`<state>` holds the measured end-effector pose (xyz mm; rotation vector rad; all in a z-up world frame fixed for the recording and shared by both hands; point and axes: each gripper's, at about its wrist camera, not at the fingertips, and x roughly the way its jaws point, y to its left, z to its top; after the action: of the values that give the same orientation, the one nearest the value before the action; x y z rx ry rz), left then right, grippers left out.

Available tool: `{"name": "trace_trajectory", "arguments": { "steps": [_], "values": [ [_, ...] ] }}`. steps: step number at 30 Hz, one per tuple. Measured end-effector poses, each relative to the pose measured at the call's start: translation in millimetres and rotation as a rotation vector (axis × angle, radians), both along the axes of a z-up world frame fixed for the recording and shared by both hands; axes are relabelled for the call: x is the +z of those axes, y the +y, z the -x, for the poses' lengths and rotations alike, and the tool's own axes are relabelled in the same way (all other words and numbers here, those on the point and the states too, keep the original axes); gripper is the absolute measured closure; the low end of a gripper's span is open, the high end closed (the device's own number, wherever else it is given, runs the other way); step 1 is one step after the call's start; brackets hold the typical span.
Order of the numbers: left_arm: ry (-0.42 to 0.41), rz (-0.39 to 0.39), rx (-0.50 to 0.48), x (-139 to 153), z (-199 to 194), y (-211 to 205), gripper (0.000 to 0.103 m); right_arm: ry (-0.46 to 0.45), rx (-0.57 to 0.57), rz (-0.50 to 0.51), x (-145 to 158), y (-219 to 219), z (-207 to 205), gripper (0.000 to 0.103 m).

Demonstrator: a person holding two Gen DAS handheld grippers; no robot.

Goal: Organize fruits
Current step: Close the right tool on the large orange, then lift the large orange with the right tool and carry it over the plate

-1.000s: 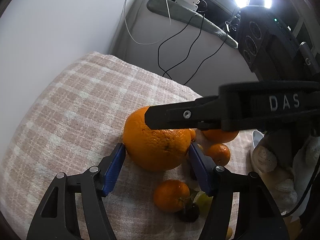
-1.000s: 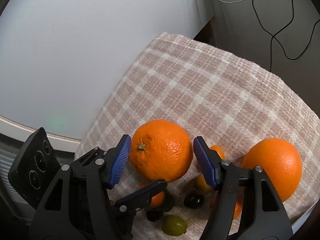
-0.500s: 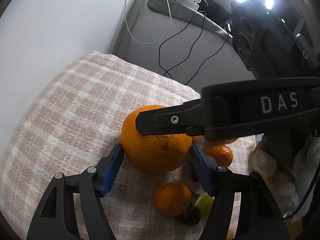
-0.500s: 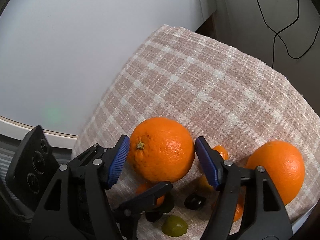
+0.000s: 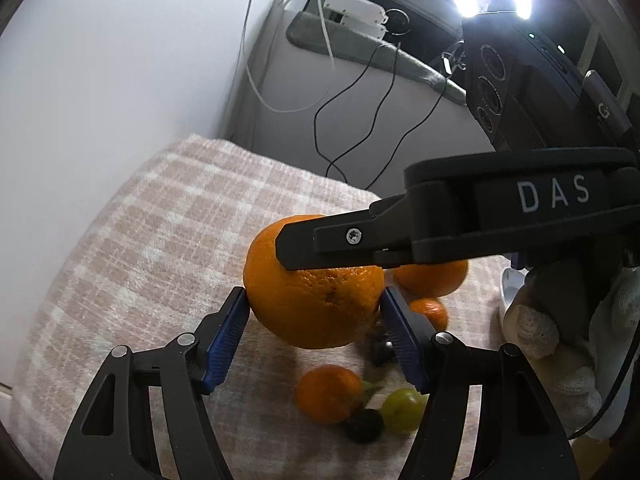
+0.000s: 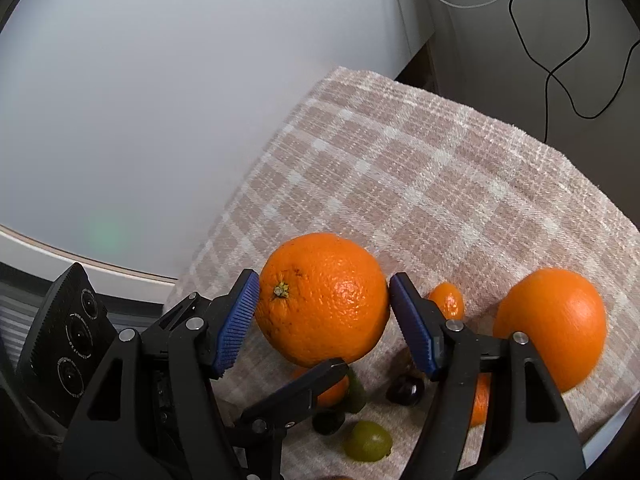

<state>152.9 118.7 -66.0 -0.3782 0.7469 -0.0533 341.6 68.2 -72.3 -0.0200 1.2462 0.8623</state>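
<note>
A large orange (image 5: 312, 308) (image 6: 324, 300) sits between the blue pads of both grippers at once. In the left wrist view my left gripper (image 5: 313, 294) has a pad against each side of it. The right gripper's black finger (image 5: 360, 240) lies across the orange's top. In the right wrist view my right gripper (image 6: 324, 277) holds the same orange, stem towards the left pad, both pads touching the peel. One left finger (image 6: 296, 392) crosses under the orange. I cannot tell whether the orange rests on the checked cloth (image 6: 440, 180) or hangs just above it.
A second large orange (image 6: 550, 328) lies to the right. Small tangerines (image 5: 328, 394) (image 6: 448, 306), dark grapes (image 6: 404, 390) and a green grape (image 6: 368, 446) are scattered near the cloth's front edge. A white wall stands left, cables hang behind. A gloved hand (image 5: 560, 340) grips the right tool.
The right gripper came further over the orange: its finger slid left across the fruit, and the small gaps beside its pads closed. The left gripper kept its hold.
</note>
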Motion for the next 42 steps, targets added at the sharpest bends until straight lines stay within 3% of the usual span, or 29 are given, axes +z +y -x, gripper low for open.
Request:
{"name": "trace_trajectory", "arguments": {
  "steps": [12,27,42],
  "values": [
    [-0.062,-0.024,-0.077,35,6,-52,0.036,-0.04,-0.062,-0.057,33,-70,21,0.032],
    [-0.077,-0.038,-0.256,44,-13,-164,0.036,-0.054,-0.263,-0.093,47,-212,41,0.033],
    [-0.026,-0.038,-0.395,24,-48,-252,0.036,0.0,-0.442,-0.113,15,-325,39,0.033]
  ]
}}
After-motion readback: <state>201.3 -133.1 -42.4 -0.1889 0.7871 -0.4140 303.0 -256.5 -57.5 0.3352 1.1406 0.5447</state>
